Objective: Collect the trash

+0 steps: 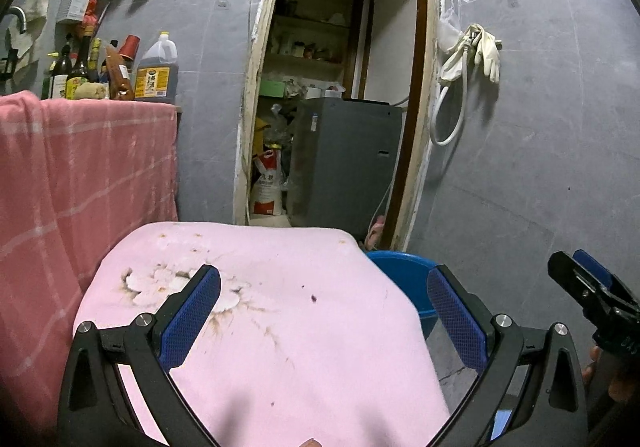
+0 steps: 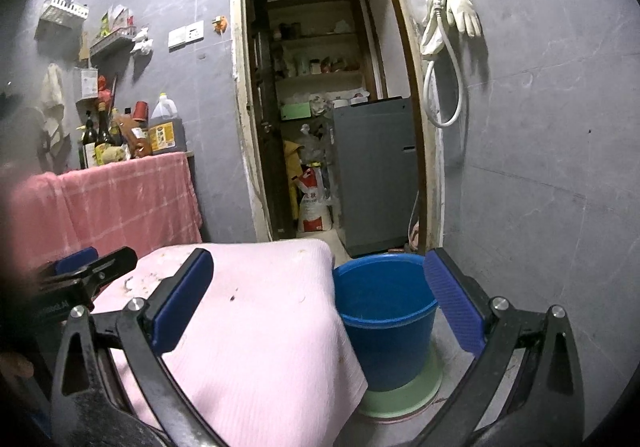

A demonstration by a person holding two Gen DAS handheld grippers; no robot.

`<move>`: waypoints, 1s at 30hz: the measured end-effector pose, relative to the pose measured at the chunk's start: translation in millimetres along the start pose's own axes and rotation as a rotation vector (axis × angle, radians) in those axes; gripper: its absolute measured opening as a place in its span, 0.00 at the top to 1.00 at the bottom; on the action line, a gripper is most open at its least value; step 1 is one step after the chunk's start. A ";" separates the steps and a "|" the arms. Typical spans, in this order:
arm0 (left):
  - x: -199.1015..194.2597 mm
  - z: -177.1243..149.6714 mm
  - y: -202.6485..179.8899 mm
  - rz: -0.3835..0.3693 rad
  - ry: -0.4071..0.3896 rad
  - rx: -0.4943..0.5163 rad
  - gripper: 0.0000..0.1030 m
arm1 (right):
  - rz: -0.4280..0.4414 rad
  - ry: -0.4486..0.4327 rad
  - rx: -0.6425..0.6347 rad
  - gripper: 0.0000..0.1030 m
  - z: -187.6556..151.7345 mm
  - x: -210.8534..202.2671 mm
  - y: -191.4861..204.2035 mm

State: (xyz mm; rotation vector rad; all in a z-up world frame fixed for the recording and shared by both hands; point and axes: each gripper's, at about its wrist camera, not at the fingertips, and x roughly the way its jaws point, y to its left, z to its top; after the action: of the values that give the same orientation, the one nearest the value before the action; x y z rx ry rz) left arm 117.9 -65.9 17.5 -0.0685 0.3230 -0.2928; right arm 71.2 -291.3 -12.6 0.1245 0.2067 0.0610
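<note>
Both grippers, left and right, hung wide open and empty over the pink cloth. No trash showed clearly. A scan of the cloth toward the bucket at its right edge seemed wisest.

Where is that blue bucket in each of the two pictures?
Left wrist view: blue bucket right of centre, mostly hidden behind the pink cloth.
Right wrist view: blue bucket in full view, lower centre-right, beside the cloth.
Shared landmark: the white gloves hanging right of the doorway.

Soft, matt pink cloth with brown stains; just right of it a smooth, glossy blue plastic bucket; behind the bucket, rough chipped wood on the door frame.
</note>
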 end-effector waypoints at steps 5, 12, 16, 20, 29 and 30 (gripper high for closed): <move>-10.3 -17.8 2.4 0.028 -0.018 -0.005 0.02 | 0.008 -0.007 -0.017 0.00 -18.8 -4.8 6.5; -19.2 -41.6 5.1 0.073 -0.028 -0.012 0.02 | 0.007 -0.011 -0.063 0.00 -41.0 -9.2 15.1; -21.8 -55.3 7.8 0.092 -0.027 -0.015 0.02 | 0.004 -0.020 -0.062 0.00 -45.3 -10.6 14.9; -20.6 -66.0 8.3 0.113 -0.019 -0.004 0.01 | -0.005 -0.035 -0.063 0.00 -51.1 -11.8 15.9; -15.9 -79.7 15.5 0.129 0.011 -0.008 0.02 | -0.015 -0.008 -0.048 0.00 -61.7 -5.1 11.8; -15.4 -80.4 16.1 0.130 0.014 -0.009 0.02 | -0.014 -0.006 -0.047 0.00 -62.2 -4.3 11.0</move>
State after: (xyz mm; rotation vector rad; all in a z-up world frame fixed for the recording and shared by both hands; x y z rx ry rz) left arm 82.4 -47.6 -55.8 -0.0541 0.3408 -0.1630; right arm 53.5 -273.4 -70.6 0.0769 0.1996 0.0514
